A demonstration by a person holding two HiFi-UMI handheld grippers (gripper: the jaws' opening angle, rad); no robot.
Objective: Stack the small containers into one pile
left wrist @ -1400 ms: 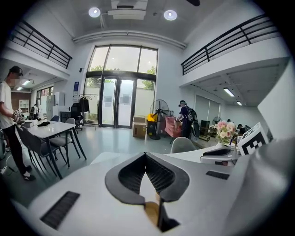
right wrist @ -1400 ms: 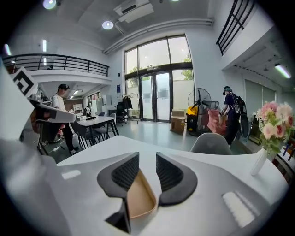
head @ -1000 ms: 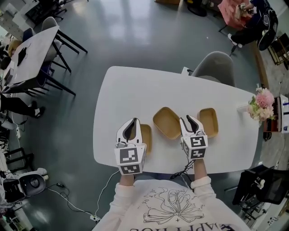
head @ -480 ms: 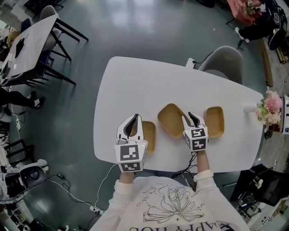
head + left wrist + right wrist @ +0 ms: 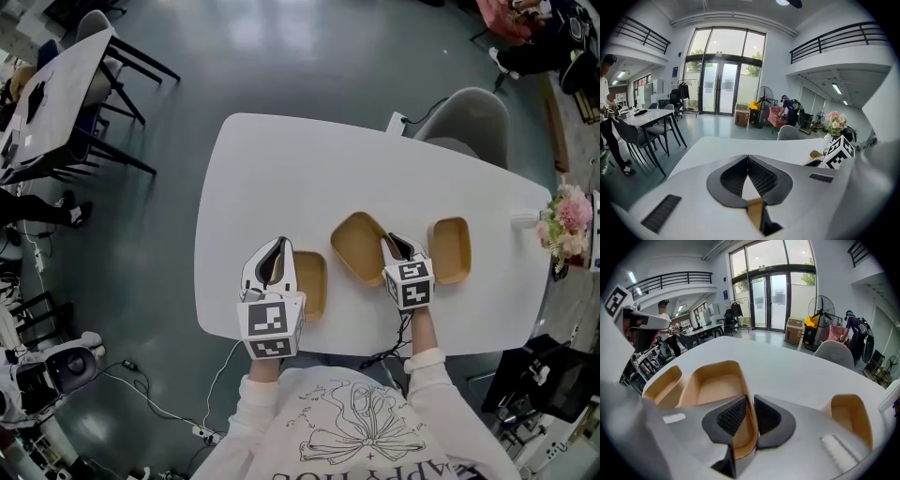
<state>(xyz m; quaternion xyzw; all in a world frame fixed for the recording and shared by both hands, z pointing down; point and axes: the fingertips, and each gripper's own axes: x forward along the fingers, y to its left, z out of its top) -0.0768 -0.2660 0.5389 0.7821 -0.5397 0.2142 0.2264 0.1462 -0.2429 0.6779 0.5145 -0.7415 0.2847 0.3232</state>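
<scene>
Currently, three tan containers sat in a row on the white desk (image 5: 281, 178), near its front edge, none of them stacked.

1. Right claw (image 5: 395, 246): positioned at the right-hand rim of the middle container (image 5: 354, 246). The right gripper view showed the jaws straddling that container's side wall, one pad inside the bowl and one outside. The jaws had just been closing, and the pads sat narrow against the wall, gripping it.

2. Left claw (image 5: 278, 246): pointed forward and down over the desk beside the left container (image 5: 311, 286), covering part of its left side in the head view. The left gripper view showed the jaw tips together with nothing clamped between the pads. A tan sliver appeared at the root of the gap (what it was could not be determined).

3. Container layout: the middle container lay turned at an angle to its neighbours. The left container lay close beside it, and the right container (image 5: 450, 251) rested just beyond the right claw. All three sat open side up and apart from one another.

4. Surroundings: a bunch of pink flowers (image 5: 570, 220) stood at the right end of the desk, and a grey chair (image 5: 469, 117) stood at the far side.
</scene>
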